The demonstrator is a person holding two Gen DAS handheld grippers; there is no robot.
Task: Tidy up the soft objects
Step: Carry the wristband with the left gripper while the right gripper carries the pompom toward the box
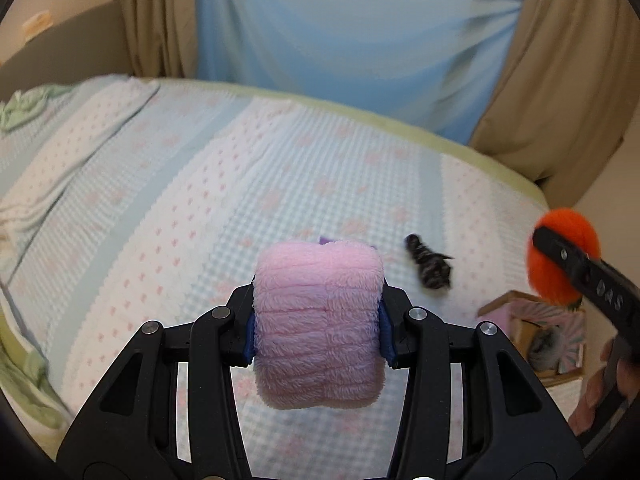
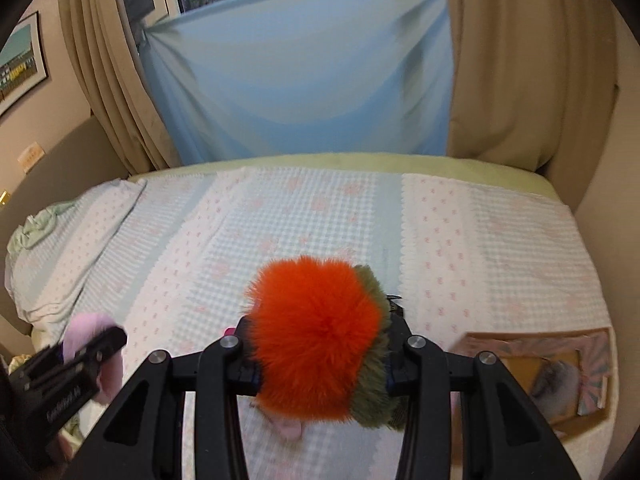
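With the left gripper (image 1: pixel 318 330) fingers clamped on a pink plush roll (image 1: pixel 318 320) and the right gripper (image 2: pixel 320 356) fingers squeezing an orange-and-olive fluffy toy (image 2: pixel 316 336) above the bed (image 2: pixel 500 216), either compressible pile could slip free short of the cardboard box (image 2: pixel 528 338) right of the right fingers.

Your right tongs (image 2: pixel 320 344) clamp an orange-and-olive plush (image 2: pixel 316 340) above the bed (image 2: pixel 320 216). At lower left, your left tongs (image 2: pixel 86 356) hold a pink plush (image 2: pixel 86 330). A box (image 2: pixel 560 376) sits at the bed's right edge.
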